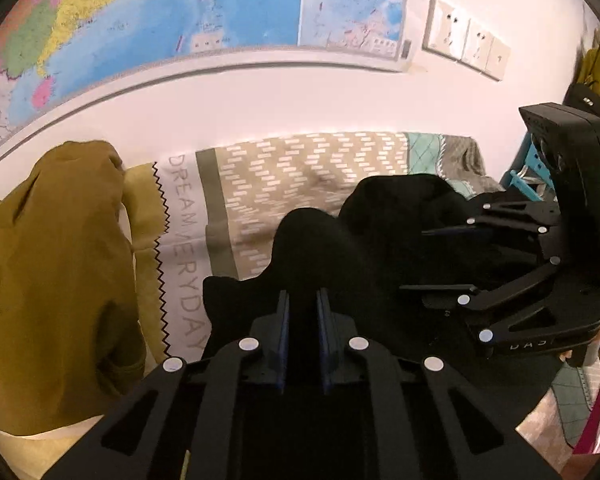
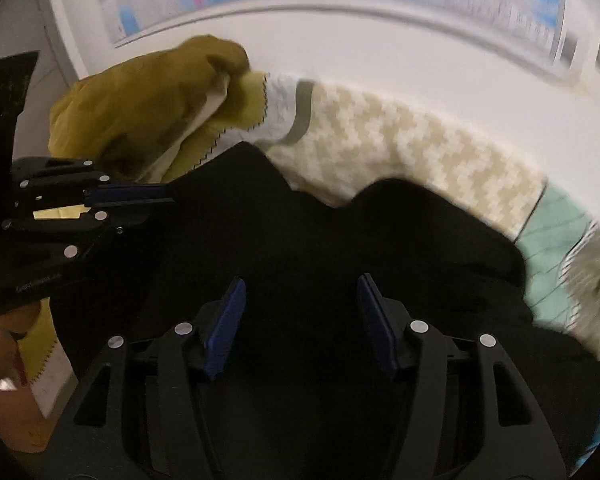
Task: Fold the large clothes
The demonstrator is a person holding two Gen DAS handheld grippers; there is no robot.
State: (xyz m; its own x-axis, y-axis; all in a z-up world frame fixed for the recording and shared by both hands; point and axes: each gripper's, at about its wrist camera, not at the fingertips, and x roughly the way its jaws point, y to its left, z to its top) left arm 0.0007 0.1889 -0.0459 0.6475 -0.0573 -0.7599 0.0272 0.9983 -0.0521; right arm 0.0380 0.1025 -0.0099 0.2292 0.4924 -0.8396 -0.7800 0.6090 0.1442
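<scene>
Black garment lies bunched on the patterned bedspread, spread across the middle of the bed in front of both tools. Left gripper: blue pads nearly pressed together, a fold of the black fabric pinched between them; the right wrist view confirms it, the left gripper clamped on the garment's edge at that side. Right gripper: pads spread wide apart, black cloth lying under and between them, not clamped. From the left wrist view the right gripper sits over the right part of the garment, fingers apart.

Mustard-yellow cloth is heaped at the left of the bed, touching the bedspread's zigzag-stitched edge, just beside the black garment in the right wrist view. Teal quilt lies at the far right end of the bed, partly under the black fabric. Map hangs on the white wall behind the bed; wall sockets to its right. Right wrist view is motion-blurred.
</scene>
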